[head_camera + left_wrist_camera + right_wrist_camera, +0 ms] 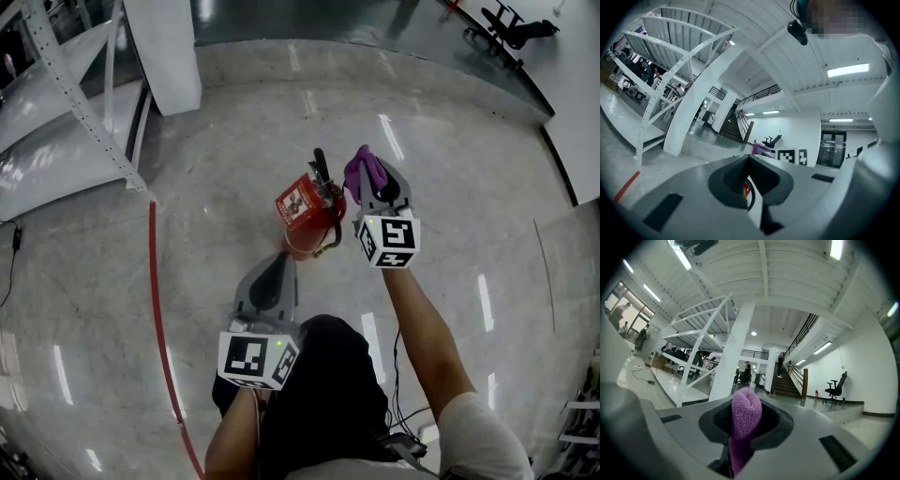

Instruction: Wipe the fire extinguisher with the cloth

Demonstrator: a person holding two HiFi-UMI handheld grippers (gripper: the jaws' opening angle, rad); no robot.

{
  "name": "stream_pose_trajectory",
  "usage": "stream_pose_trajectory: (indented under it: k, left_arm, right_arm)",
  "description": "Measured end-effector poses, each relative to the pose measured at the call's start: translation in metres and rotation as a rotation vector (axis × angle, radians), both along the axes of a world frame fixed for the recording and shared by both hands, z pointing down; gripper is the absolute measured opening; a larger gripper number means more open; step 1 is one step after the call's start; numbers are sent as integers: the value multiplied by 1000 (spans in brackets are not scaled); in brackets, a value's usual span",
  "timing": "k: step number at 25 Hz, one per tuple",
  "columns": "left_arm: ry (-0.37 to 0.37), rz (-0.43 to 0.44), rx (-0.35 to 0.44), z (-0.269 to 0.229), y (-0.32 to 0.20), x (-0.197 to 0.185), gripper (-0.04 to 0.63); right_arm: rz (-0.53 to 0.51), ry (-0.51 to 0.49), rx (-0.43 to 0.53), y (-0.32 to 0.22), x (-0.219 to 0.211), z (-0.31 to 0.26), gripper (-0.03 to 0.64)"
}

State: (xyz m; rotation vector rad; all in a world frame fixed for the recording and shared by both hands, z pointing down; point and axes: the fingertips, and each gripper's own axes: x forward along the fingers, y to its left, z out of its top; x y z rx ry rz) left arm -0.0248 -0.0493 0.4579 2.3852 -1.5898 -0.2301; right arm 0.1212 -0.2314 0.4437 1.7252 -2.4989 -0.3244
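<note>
A red fire extinguisher (305,211) with a black handle and hose stands upright on the polished floor. Just right of its top is my right gripper (373,180), shut on a purple cloth (364,169); the cloth bulges out between the jaws (746,414). My left gripper (279,264) is low by the extinguisher's base with its jaws together and nothing held. In the left gripper view (749,159) a sliver of the red extinguisher (746,190) shows behind the jaws. The purple cloth (761,149) is visible beyond.
A red line (159,309) is painted on the floor to the left. A white column (164,52) and a white perforated frame (66,80) stand at the far left. An office chair (514,28) lies at the far right, and a staircase (787,383) is ahead.
</note>
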Motion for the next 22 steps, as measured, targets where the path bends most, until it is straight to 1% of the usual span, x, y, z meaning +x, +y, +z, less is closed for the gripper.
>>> stream_pose_trajectory:
  k: [4,6,9,12,16,22]
  left_arm:
    - [-6,20,-9,5,1,8,3]
    - [-5,29,-13,5,2,9,3]
    - [3,21,-17,4,5,5,3]
    - [-1,10,-8,1,6,1,3]
    - [-5,14,-15,6,6,-1,3]
    - [1,15,-29,14,6,-1,3]
  right_arm:
    - [-47,76,-96,-35,-34,28,67]
    - [-78,86,-139,-38,-50,38,67]
    - [-136,110,-181,-29,-73,49,67]
    - [-177,141,-200,-19,-88,56,67]
    - [-207,163,-208,-8,-94,57,67]
    - [-299,203,-199,32,-112,66,67]
